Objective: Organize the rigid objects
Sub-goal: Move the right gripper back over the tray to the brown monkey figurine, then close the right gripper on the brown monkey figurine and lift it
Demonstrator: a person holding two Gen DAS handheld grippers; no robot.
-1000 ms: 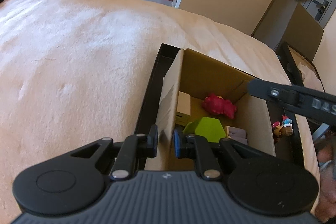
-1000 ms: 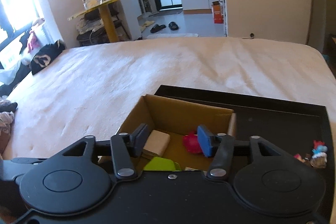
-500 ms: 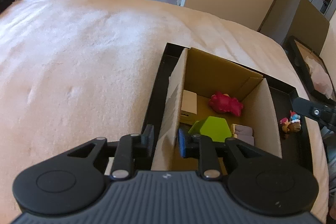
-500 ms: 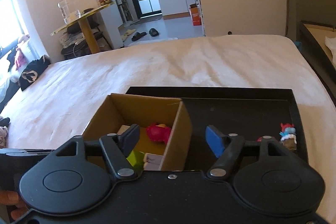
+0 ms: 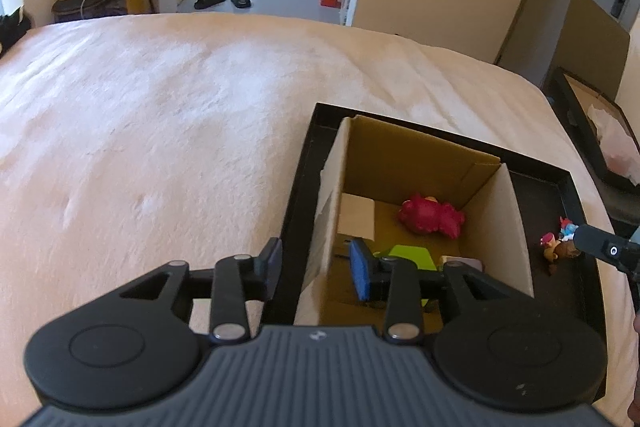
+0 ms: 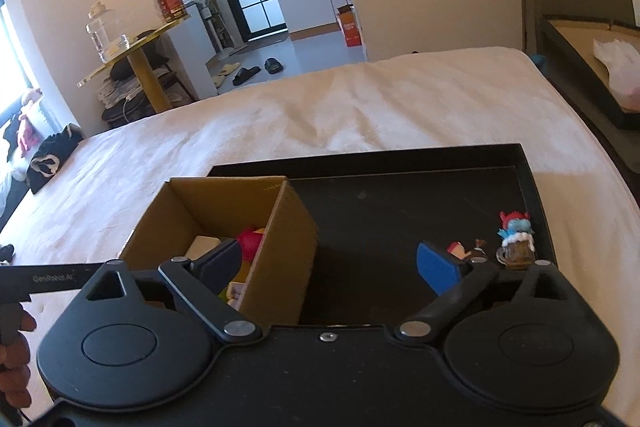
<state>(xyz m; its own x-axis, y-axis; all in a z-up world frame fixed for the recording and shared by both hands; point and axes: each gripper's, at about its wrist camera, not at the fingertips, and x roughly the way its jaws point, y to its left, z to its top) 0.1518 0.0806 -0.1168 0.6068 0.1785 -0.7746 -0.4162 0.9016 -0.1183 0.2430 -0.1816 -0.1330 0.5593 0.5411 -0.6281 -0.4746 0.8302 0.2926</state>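
We saw a cream blanket (image 5: pixel 180 131) covering the bed, with a kitchen doorway beyond. A black tray (image 6: pixel 400 203) held a cardboard box (image 6: pixel 280 239) of toys and loose figurines (image 6: pixel 514 239). Our left gripper (image 5: pixel 316 267) straddled the box wall, released, jaws just widening; our right gripper (image 6: pixel 328 261) gaped empty, also widening.

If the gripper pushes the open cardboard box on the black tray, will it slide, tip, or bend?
The cardboard box looks light, holding only a few small toys, so it would probably slide on the smooth black tray. Its walls stand tall and thin; a push near the rim may flex them or tip it. Pushing low seems safer.
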